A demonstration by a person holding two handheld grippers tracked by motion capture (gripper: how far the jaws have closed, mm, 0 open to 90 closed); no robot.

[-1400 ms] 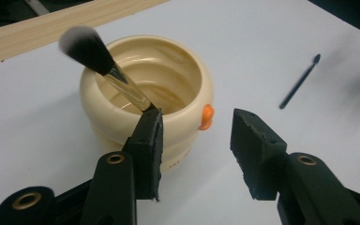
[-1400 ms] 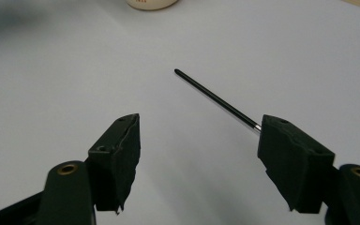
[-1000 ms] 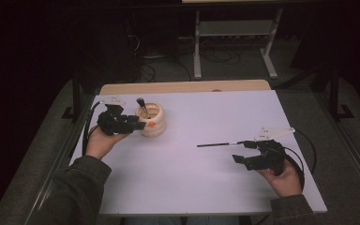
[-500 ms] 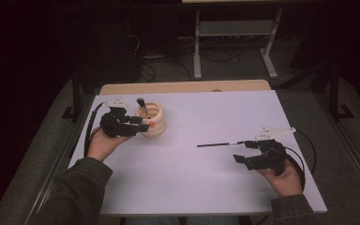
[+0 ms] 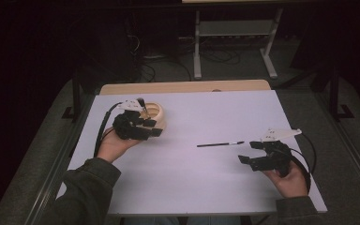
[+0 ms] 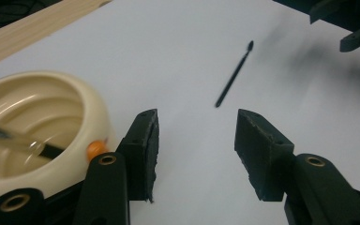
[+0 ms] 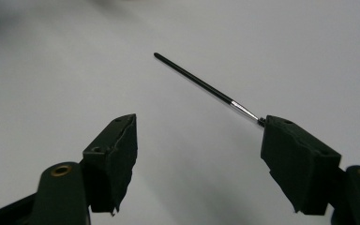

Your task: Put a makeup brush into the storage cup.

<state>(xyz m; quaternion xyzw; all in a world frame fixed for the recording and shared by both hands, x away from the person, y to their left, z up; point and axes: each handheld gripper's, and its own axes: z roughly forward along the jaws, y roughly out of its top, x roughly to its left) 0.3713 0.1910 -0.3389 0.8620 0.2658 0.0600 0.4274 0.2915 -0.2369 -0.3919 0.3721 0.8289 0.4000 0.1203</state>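
Bowl (image 6: 37, 122) holds a dark-handled tool | paintbrush (image 5: 220, 144) on table (image 5: 206, 187) | both grippers' jaws apart, empty

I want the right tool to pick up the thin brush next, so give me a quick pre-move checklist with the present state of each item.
1. Right tool open: ok, its jaws stand wide apart in the right gripper view.
2. Brush free: ok, it lies flat on the white table, nothing gripping it.
3. Brush between the jaws: not ok, its bristle end sits by the tip of one jaw, the handle running away ahead.
4. Path clear: ok, bare table between the tool and the brush.
5. Left tool out of the way: ok, open, beside the cream bowl.
6. Bowl contents: cannot tell; a dark utensil leans inside.
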